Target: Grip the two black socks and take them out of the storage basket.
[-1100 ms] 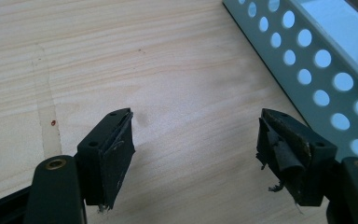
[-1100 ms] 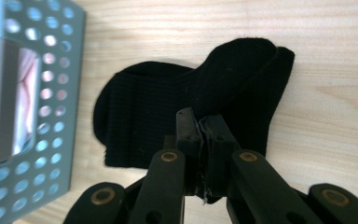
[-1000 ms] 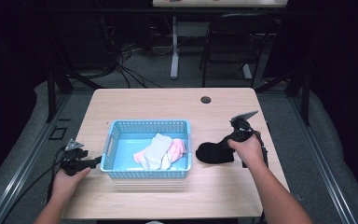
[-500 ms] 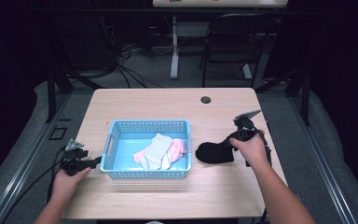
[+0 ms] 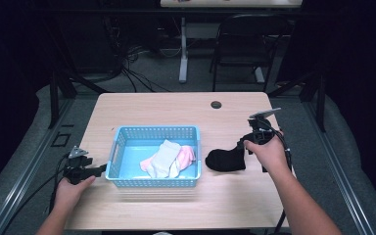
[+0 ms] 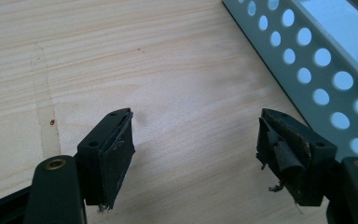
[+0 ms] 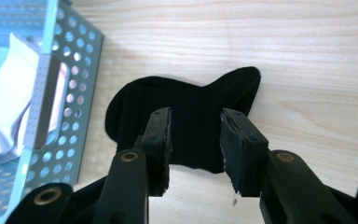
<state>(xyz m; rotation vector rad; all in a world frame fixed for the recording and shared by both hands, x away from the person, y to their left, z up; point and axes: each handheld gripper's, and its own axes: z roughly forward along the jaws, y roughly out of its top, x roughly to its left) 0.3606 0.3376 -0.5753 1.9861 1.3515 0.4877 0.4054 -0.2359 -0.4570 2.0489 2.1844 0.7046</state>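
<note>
The black sock point(image 7: 186, 121) lay flat on the wooden surface point(image 5: 235, 196), just to the right of the blue basket point(image 5: 152, 181) and apart from its wall, toe end toward the basket in the high view. Right over it came the right gripper point(image 7: 195, 149), its jaws partly apart and straddling the middle of the sock, one pad on each side, with black fabric showing in the gap between them; they had not closed on it, and whether the tips touched the cloth could not be told. In the high view the right hand point(image 5: 268, 154) sat at the sock's right end with the right gripper point(image 5: 247, 142) pointing down at it. Inside the basket, a white sock point(image 5: 162, 157) lay over a pink one point(image 5: 185, 156), both bunched toward the right half. Over on the far side, the left gripper point(image 6: 196, 144) hovered low above bare wood just beside the basket's left wall, jaws wide apart and holding nothing, their pads frayed. The left hand point(image 5: 71, 188) rested near the surface's left edge.
</note>
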